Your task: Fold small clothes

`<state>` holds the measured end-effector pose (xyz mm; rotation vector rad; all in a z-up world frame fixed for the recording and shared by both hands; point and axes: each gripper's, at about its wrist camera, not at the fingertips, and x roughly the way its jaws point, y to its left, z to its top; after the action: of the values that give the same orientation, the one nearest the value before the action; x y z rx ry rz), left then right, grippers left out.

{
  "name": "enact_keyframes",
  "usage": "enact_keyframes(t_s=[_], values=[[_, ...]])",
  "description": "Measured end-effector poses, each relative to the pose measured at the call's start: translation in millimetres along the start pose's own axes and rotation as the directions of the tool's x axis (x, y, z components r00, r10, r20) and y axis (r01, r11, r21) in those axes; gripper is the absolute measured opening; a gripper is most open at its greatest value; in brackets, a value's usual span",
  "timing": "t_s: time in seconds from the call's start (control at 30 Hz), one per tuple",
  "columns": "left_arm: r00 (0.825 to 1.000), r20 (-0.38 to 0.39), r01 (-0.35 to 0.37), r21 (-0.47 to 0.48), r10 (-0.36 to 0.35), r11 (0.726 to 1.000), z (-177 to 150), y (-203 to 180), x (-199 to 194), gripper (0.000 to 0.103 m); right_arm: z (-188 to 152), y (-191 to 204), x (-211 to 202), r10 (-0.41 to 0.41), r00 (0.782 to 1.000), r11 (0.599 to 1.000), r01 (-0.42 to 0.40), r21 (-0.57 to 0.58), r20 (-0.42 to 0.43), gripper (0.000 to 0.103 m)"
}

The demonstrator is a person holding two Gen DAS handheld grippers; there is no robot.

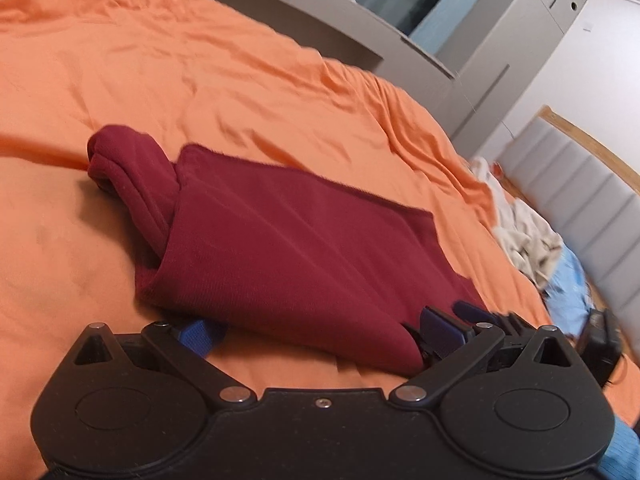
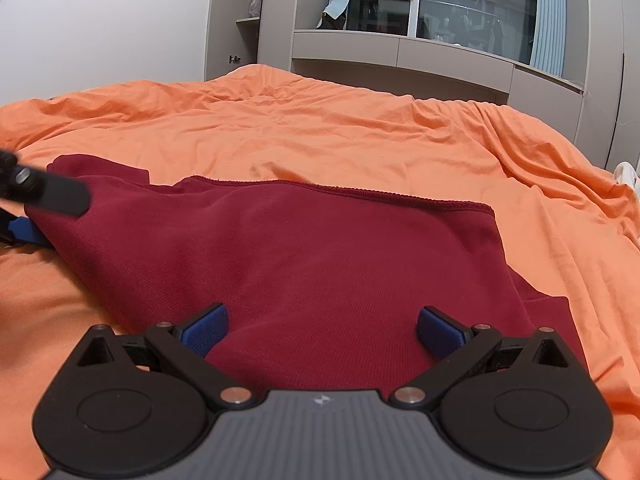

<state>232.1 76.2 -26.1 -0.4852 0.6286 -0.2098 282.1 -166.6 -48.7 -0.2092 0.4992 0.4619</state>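
The left gripper (image 1: 316, 334) sits low over the bed with its 2 blue-padded fingers spread wide; the near corner of 1 dark red garment (image 1: 288, 240) lies between them, draped over the right pad, with no pinch on the cloth visible. The right gripper (image 2: 322, 332) likewise has its 2 blue pads (image 2: 206, 334) well apart, hovering at the near edge of the same garment (image 2: 304, 272), the fabric lying flat between the fingers and not clamped. In the right wrist view, the left gripper (image 2: 28, 216) shows at the far left edge, touching the garment's left side.

The garment lies on 1 orange bed cover (image 1: 160, 72), partly folded: a broad flat panel with a stitched hem along its far edge, and 1 rolled sleeve or cuff (image 1: 124, 168) sticking out at the far left in the left wrist view.

Farther out, at the right edge of the bed, lie 1 cream cloth (image 1: 528, 236) and 1 light blue cloth (image 1: 568, 288), bunched beside a grey padded headboard (image 1: 580, 208). Beyond the bed stand grey cabinets (image 2: 400, 56) below 1 dark window (image 2: 472, 8), with 1 ceiling lamp reflected in the glass.
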Motion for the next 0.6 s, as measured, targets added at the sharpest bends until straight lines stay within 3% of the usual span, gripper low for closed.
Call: enact_keyframes(t_s=[0.17, 0.27, 0.6], values=[[0.995, 0.095, -0.025, -0.102, 0.035, 0.994, 5, 11, 5, 0.102, 0, 0, 0, 0.000, 1.000, 1.000, 0.000, 0.000, 0.001, 0.103], [0.992, 0.102, -0.052, -0.152, 0.068, 0.987, 8, 18, 11, 0.102, 0, 1, 0, 0.001, 1.000, 1.000, -0.001, 0.000, 0.001, 0.103], [0.986, 0.123, -0.107, -0.049, 0.112, 0.993, 1, 7, 14, 0.102, 0, 0, 0, 0.001, 1.000, 1.000, -0.001, 0.001, 0.001, 0.103]])
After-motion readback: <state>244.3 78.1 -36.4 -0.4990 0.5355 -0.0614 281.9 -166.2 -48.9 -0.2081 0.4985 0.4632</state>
